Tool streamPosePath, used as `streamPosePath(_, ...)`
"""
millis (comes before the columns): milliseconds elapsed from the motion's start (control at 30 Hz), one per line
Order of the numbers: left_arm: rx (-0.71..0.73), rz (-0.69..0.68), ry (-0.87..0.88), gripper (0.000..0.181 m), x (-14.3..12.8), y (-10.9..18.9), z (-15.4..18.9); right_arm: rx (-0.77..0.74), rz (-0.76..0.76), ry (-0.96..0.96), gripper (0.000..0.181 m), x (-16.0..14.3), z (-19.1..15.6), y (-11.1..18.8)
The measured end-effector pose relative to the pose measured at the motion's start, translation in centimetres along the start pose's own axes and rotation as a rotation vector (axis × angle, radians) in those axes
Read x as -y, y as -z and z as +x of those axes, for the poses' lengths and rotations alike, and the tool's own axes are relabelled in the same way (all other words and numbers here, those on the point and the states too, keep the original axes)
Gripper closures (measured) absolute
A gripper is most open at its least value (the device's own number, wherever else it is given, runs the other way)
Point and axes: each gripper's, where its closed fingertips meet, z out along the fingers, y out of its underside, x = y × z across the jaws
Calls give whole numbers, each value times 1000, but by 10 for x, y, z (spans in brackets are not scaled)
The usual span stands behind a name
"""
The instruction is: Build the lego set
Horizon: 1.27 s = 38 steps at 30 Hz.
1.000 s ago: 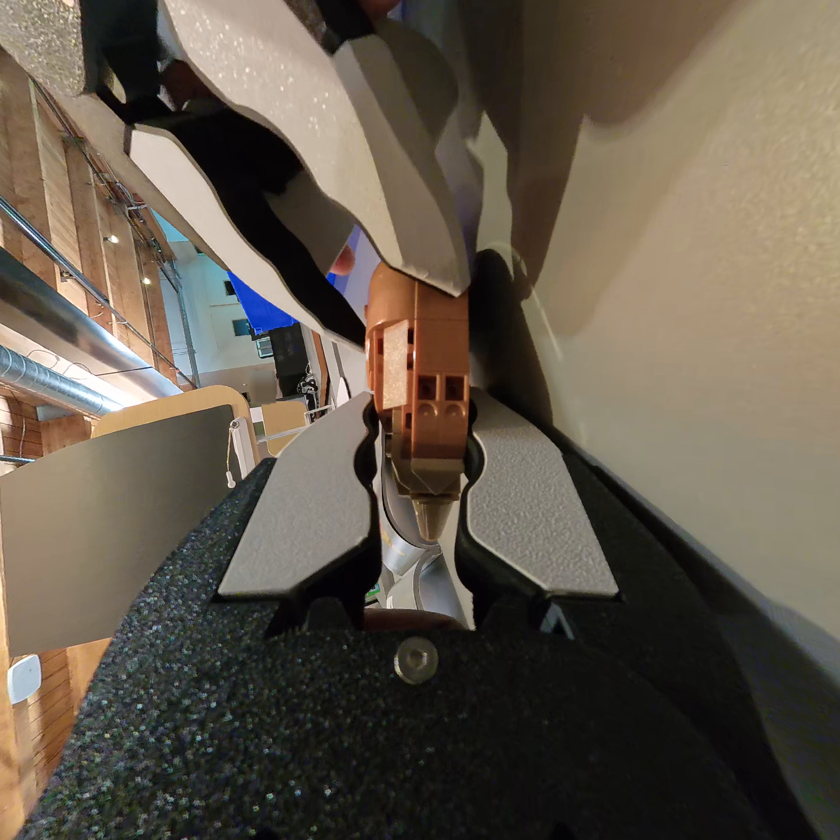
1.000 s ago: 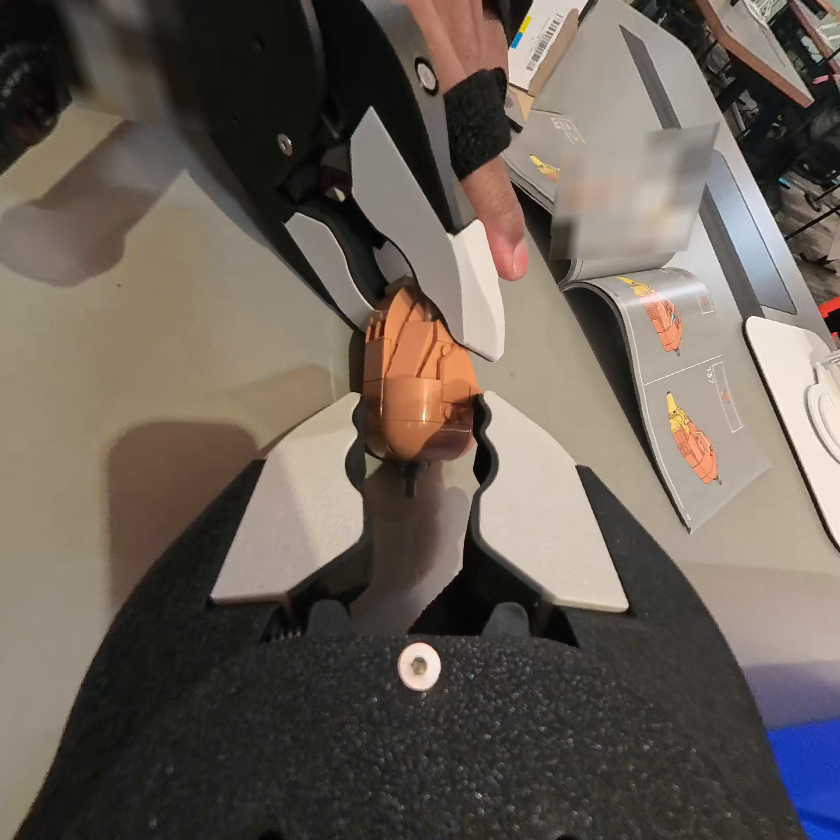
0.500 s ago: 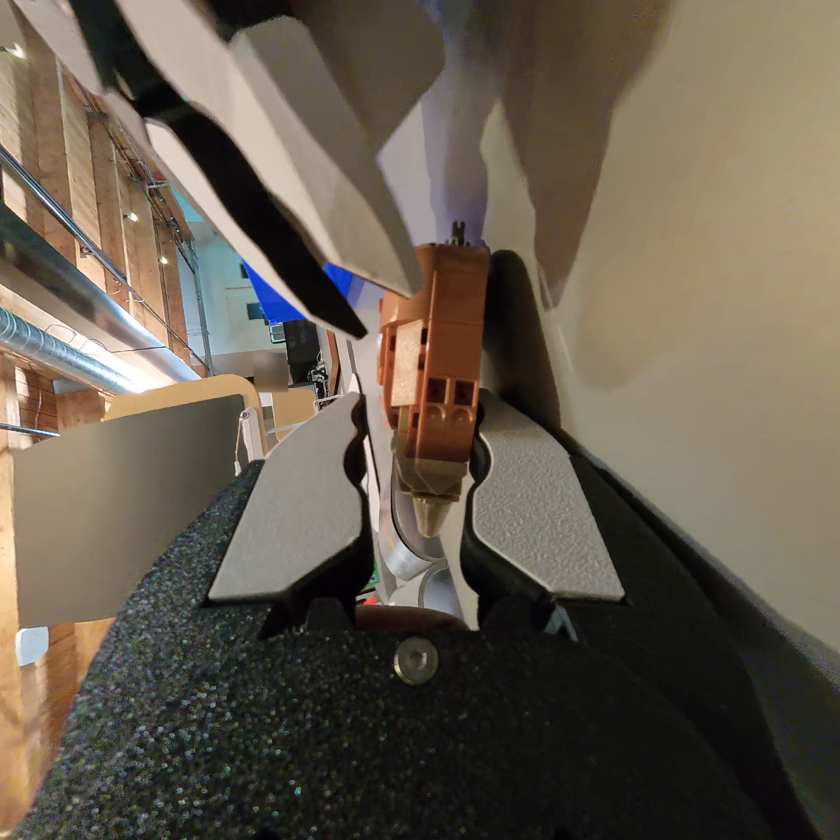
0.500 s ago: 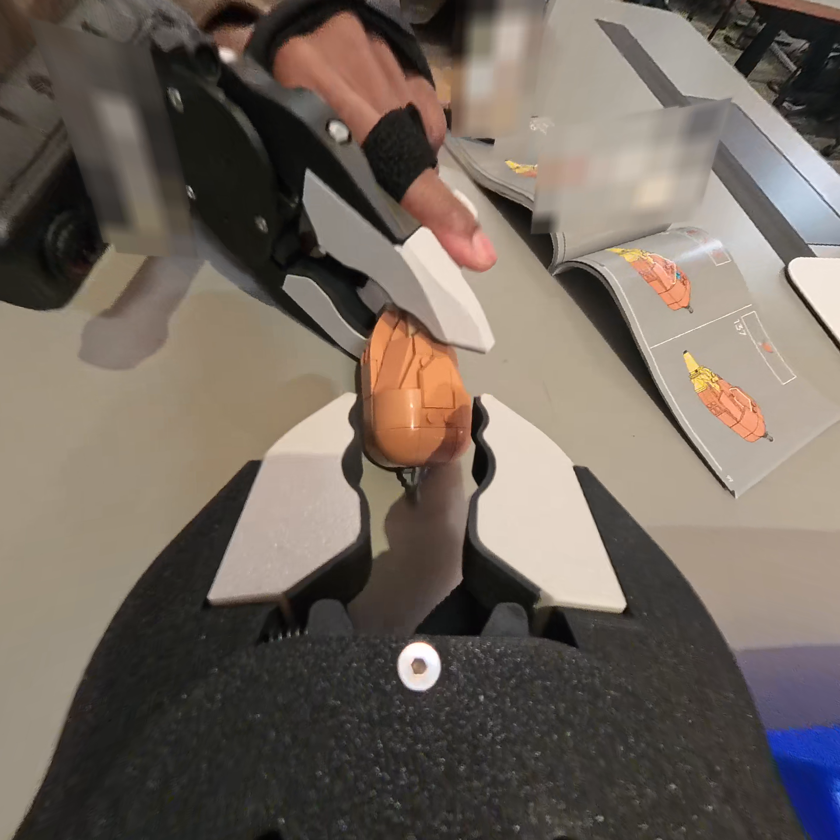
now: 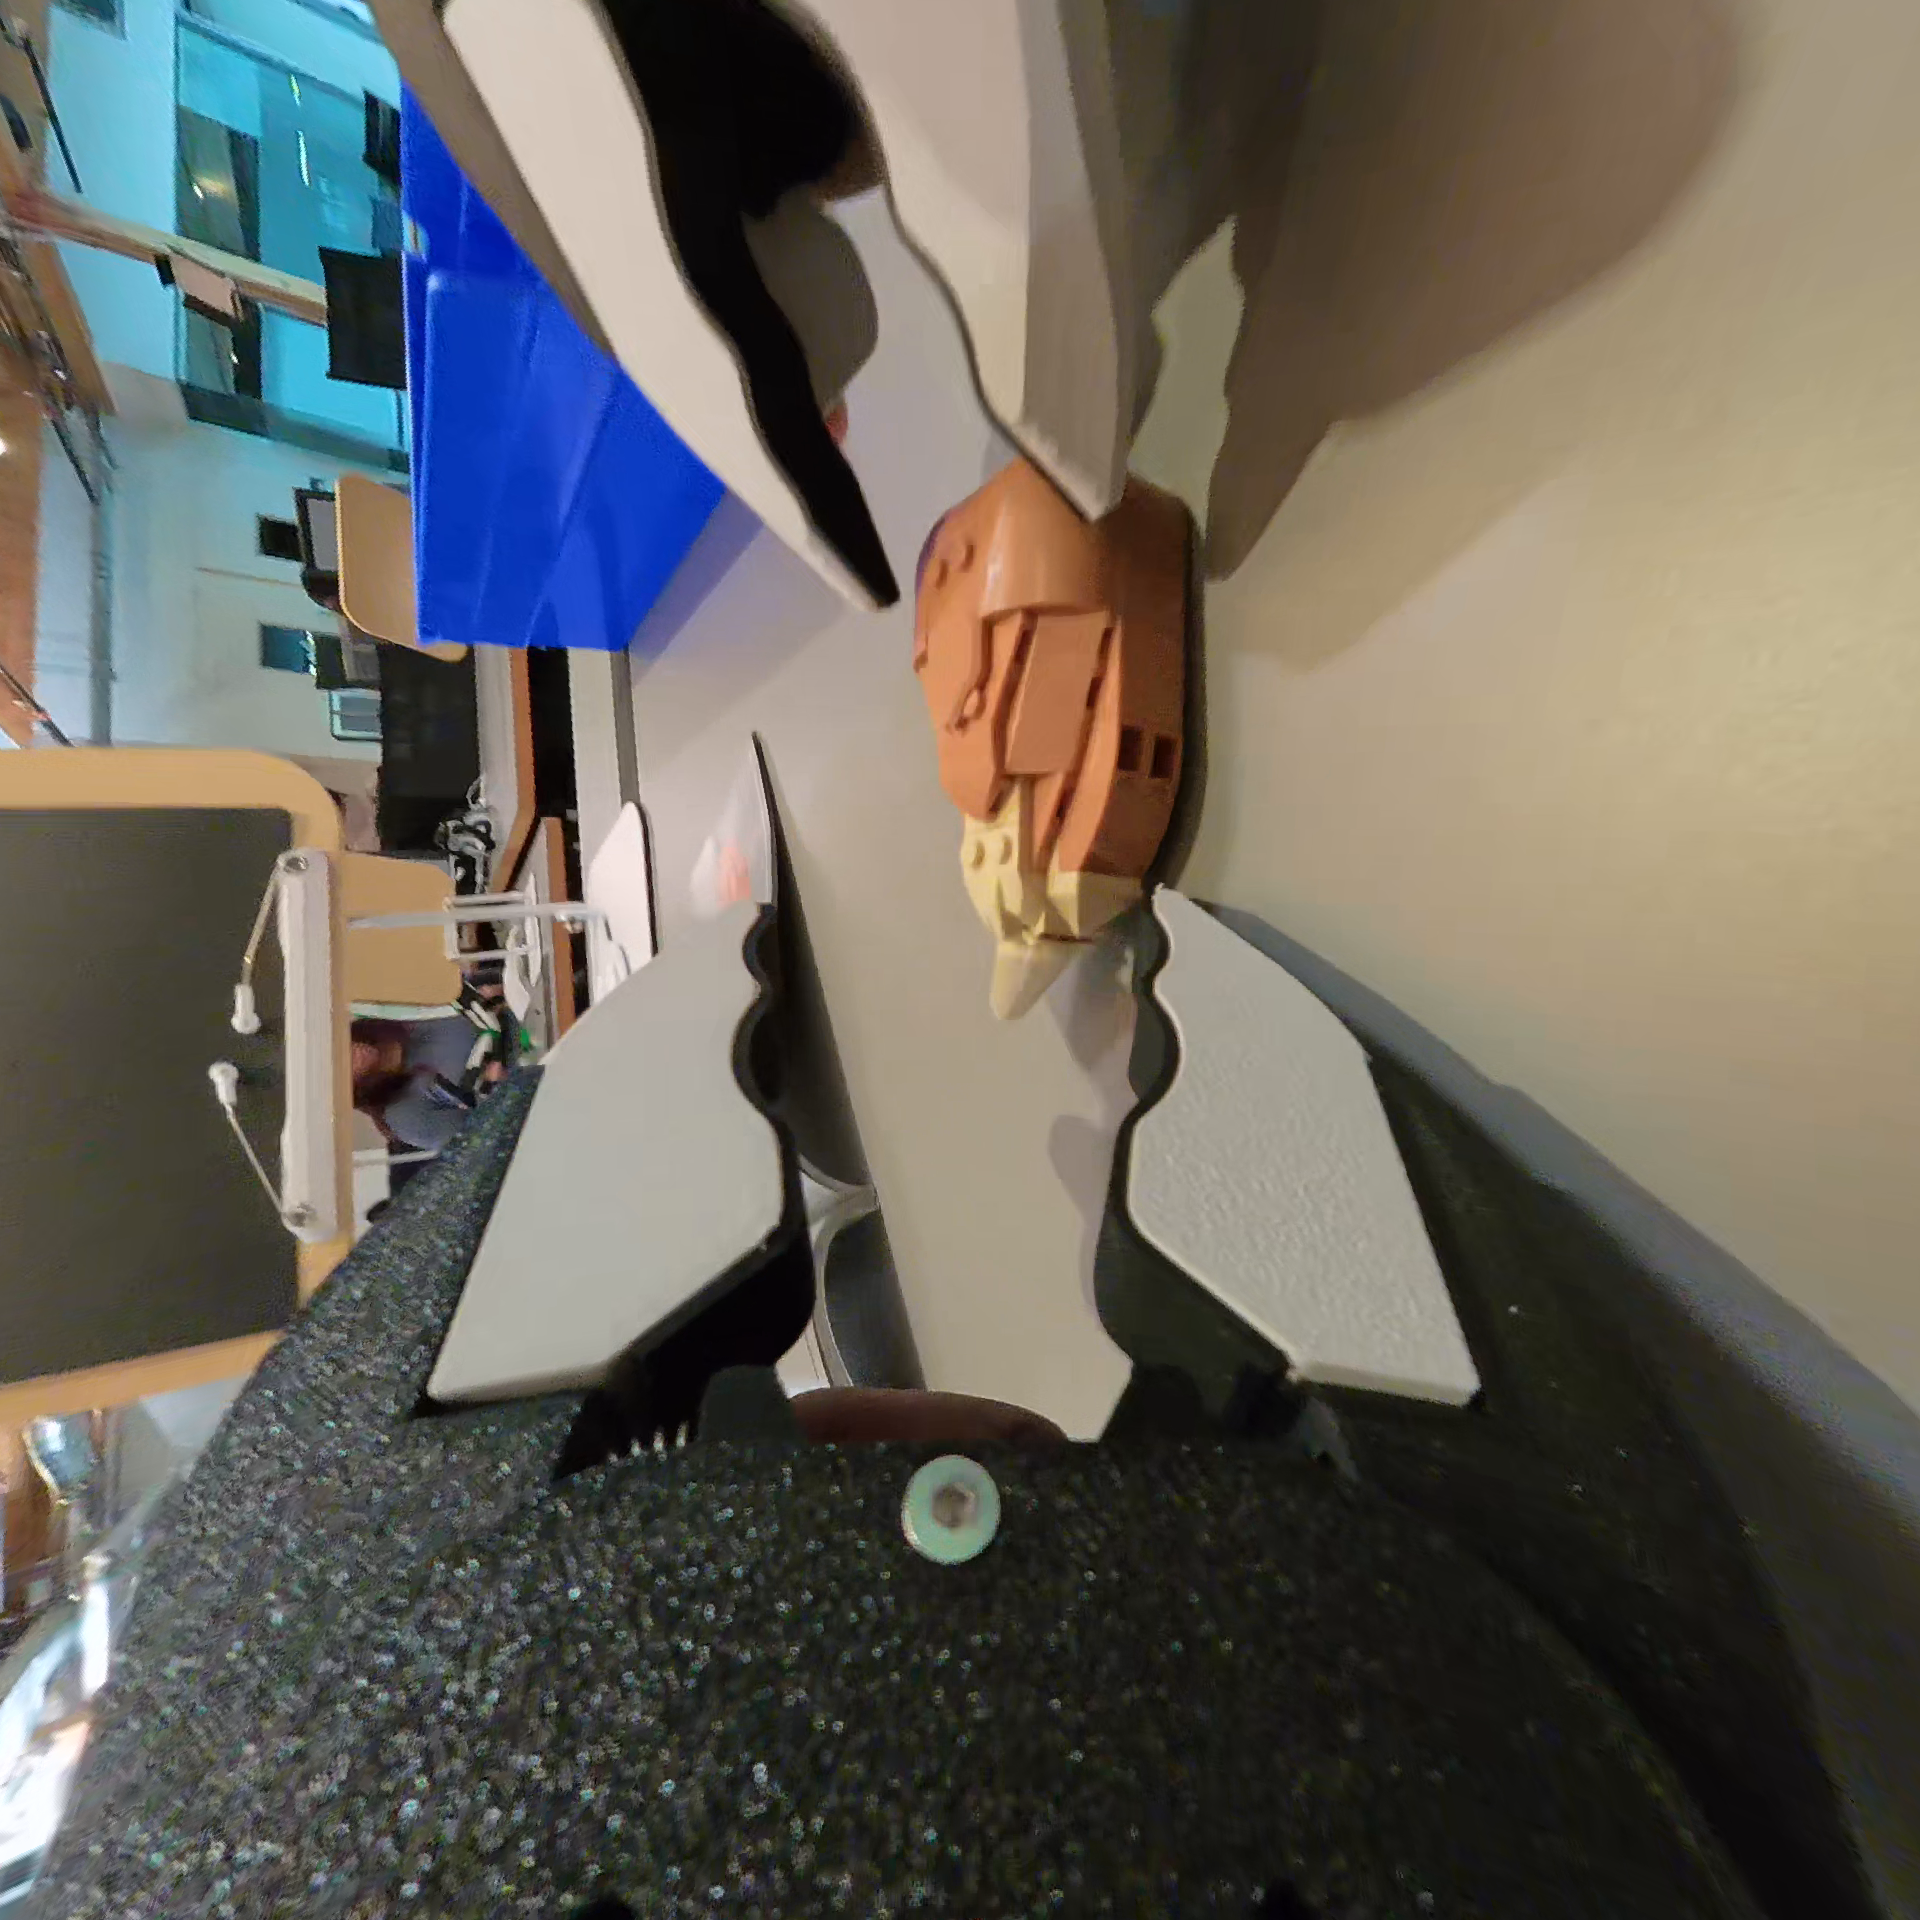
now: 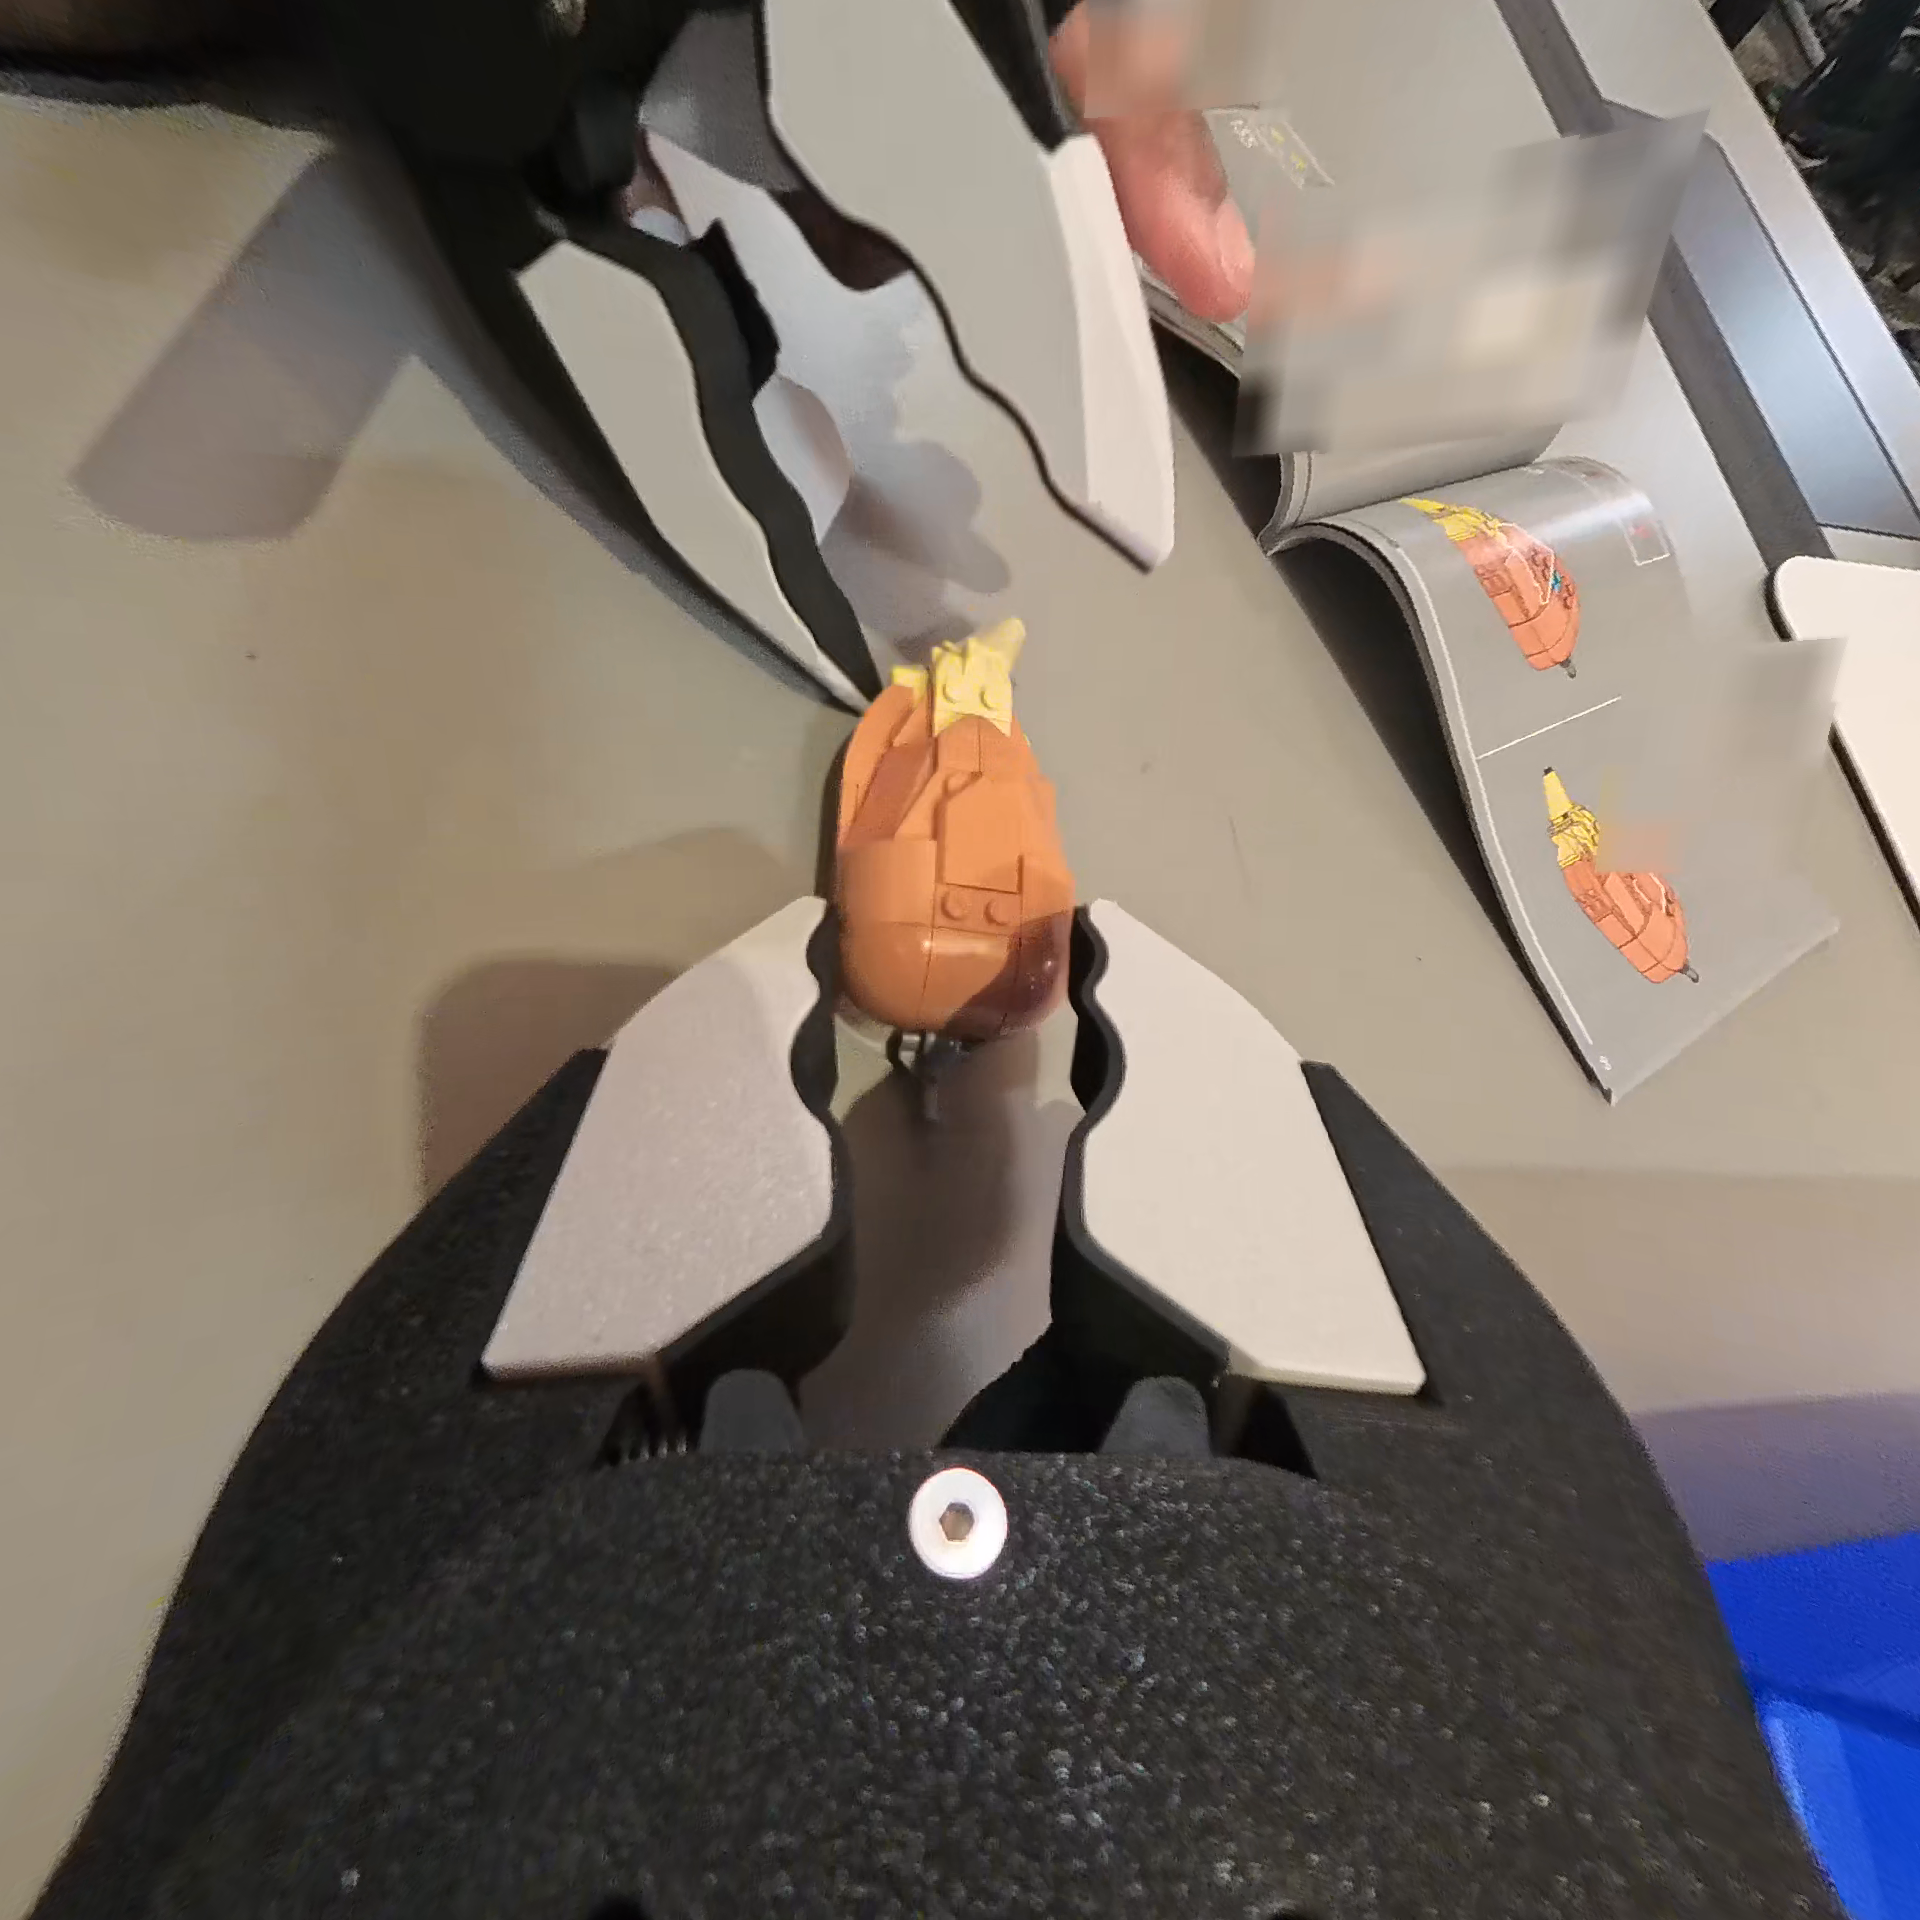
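Observation:
The orange-brown lego model (image 6: 945, 852), egg-shaped with a yellow pointed tip and a small black pin at its rounded end, lies on the grey table (image 6: 312, 748). My right gripper (image 6: 951, 914) is closed on the model's rounded end, one finger on each side. My left gripper (image 5: 956, 909) is open and empty, its tips just short of the yellow tip of the model (image 5: 1060, 707). The left gripper also shows in the right wrist view (image 6: 1003, 623), spread wide beyond the model. The right gripper shows in the left wrist view (image 5: 987, 551).
An open instruction booklet (image 6: 1558, 727) with pictures of the model lies to the right. A white tray (image 6: 1849, 613) sits at the far right edge. A blue object (image 5: 520, 416) stands at the table's edge. A person's fingertip (image 6: 1184, 229) shows behind the left gripper.
My left gripper has opened, let go of the model and drawn back from it. The model now lies low on the table in my right gripper, its yellow tip uncovered.

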Motion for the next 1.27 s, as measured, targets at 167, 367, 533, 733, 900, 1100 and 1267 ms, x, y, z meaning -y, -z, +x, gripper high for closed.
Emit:
streamPosePath(167,19,133,206,115,3,17,-17,-6,77,-49,134,10,8,12)
streamPosePath(367,245,318,551,134,2,43,-82,-53,194,-205,128,23,37,28)
streamPosePath(533,341,275,823,142,-25,43,-114,-195,190,-278,141,20,70,32)
streamPosePath(733,413,429,1182,127,-45,38,-154,-241,237,-339,152,17,96,27)
streamPosePath(900,412,413,1153,127,-54,18,-175,-254,223,-311,153,9,104,18)
streamPosePath(1100,36,21,870,107,-60,-52,-158,-208,211,-341,151,-6,101,8)
streamPosePath(1267,-116,-41,819,98,-60,-82,-173,-212,210,-320,150,-7,99,7)
